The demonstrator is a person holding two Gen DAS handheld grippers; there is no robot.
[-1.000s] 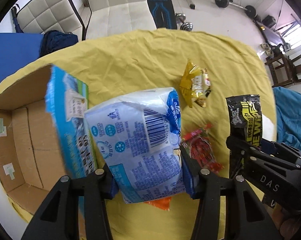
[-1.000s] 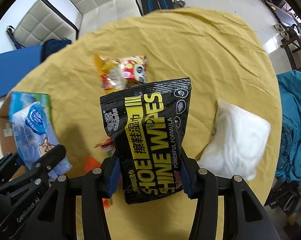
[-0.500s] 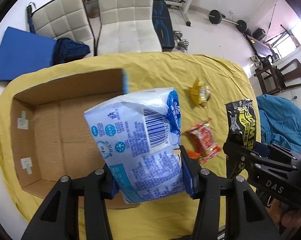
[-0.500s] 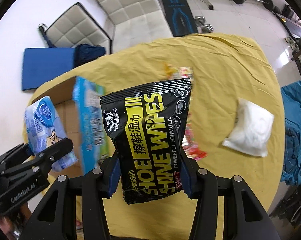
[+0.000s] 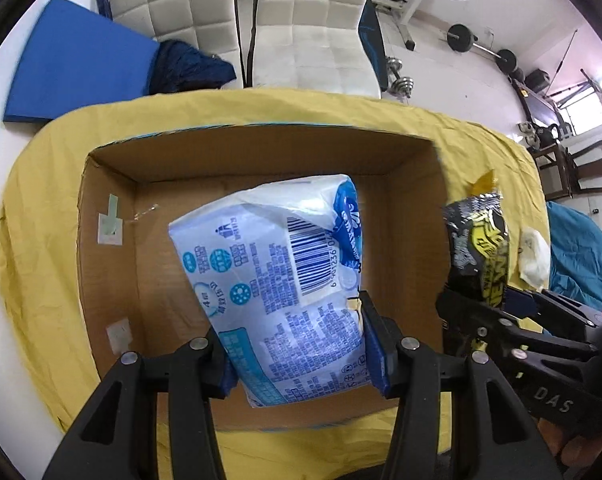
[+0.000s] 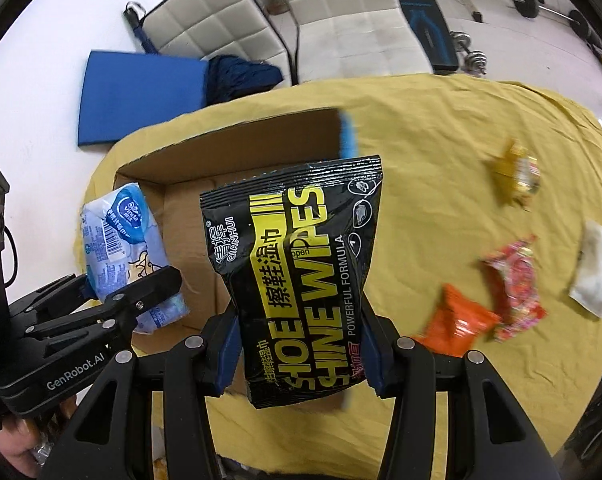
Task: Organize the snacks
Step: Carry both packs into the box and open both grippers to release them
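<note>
Up front, we see the left hand-held gripper clamped on a white-and-blue plastic tissue pack, held over the open brown cardboard box. Our right hand-held gripper is clamped on a black-and-yellow shoe-wipes pouch above the box's near right edge. Beyond, an orange packet, a red packet, a gold packet and a white pouch lie on the yellow-clothed counter.
</note>
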